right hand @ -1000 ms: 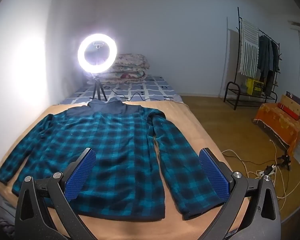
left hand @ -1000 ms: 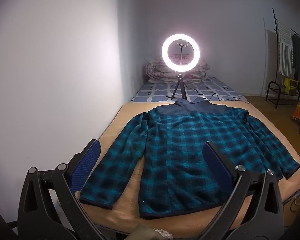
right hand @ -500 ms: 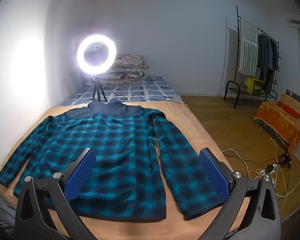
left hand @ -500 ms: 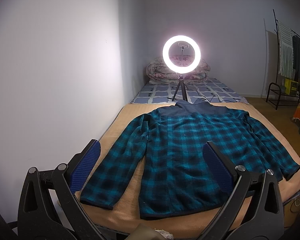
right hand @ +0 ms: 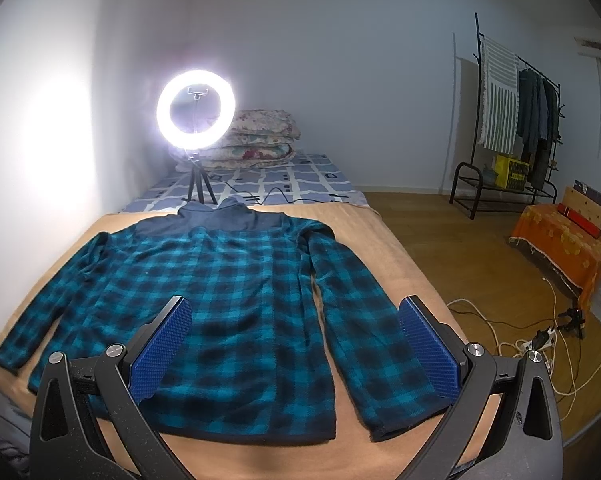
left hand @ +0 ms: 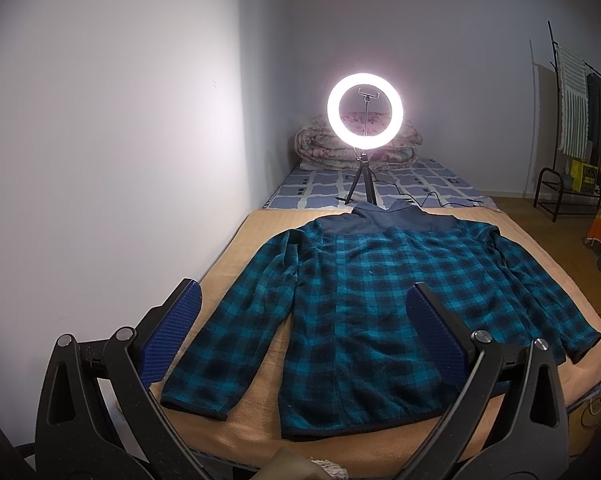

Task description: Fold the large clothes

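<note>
A teal and black plaid fleece jacket (left hand: 364,300) with a dark navy collar lies flat on a tan blanket (left hand: 260,232), collar far, hem near, both sleeves spread out. It also shows in the right wrist view (right hand: 228,292). My left gripper (left hand: 304,332) is open and empty, held above the hem and the left sleeve. My right gripper (right hand: 296,340) is open and empty, above the hem and the right sleeve (right hand: 360,320).
A lit ring light on a tripod (left hand: 364,120) stands just beyond the collar, with folded quilts (right hand: 256,140) behind. A white wall runs along the left. To the right are wooden floor, a clothes rack (right hand: 516,120), an orange-covered box (right hand: 568,244) and cables (right hand: 512,336).
Both grippers have drifted slightly, shifting the views a little; the jacket has not moved and both grippers stay open.
</note>
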### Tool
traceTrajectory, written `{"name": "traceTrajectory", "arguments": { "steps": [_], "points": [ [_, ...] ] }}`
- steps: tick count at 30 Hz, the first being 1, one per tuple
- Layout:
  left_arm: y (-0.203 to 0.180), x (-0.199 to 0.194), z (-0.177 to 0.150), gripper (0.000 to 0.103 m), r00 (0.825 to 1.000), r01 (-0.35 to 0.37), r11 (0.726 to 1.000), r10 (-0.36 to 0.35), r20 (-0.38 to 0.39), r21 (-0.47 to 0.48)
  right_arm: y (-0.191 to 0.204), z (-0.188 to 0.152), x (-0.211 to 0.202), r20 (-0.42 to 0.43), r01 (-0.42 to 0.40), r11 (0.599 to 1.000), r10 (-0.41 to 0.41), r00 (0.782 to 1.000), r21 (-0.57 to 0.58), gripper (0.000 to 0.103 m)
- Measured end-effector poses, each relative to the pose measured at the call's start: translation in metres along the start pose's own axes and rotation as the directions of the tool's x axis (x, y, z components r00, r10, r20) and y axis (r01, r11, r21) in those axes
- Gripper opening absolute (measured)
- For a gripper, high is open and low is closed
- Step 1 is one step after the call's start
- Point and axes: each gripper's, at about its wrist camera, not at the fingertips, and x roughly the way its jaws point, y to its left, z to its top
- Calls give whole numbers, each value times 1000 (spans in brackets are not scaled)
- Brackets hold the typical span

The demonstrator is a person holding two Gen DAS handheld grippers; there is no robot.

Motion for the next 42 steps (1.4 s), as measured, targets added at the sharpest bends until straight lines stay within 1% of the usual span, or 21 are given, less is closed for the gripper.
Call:
{"name": "traceTrajectory", "arguments": {
  "steps": [27, 33, 42],
  "points": [
    [3, 2, 1, 103, 1000, -1, 1000, 1, 3, -3, 5, 2, 0, 0, -6, 1000, 6, 1000, -1, 103],
    [9, 5, 2, 103, 1000, -8, 1000, 8, -5, -4, 10, 3, 0, 0, -9, 1000, 9, 1000, -2, 103],
    [16, 15, -8, 103, 999, -33, 999, 33, -21, -2, 18, 4, 2, -3, -24, 1000, 24, 1000, -1, 103]
  ]
}}
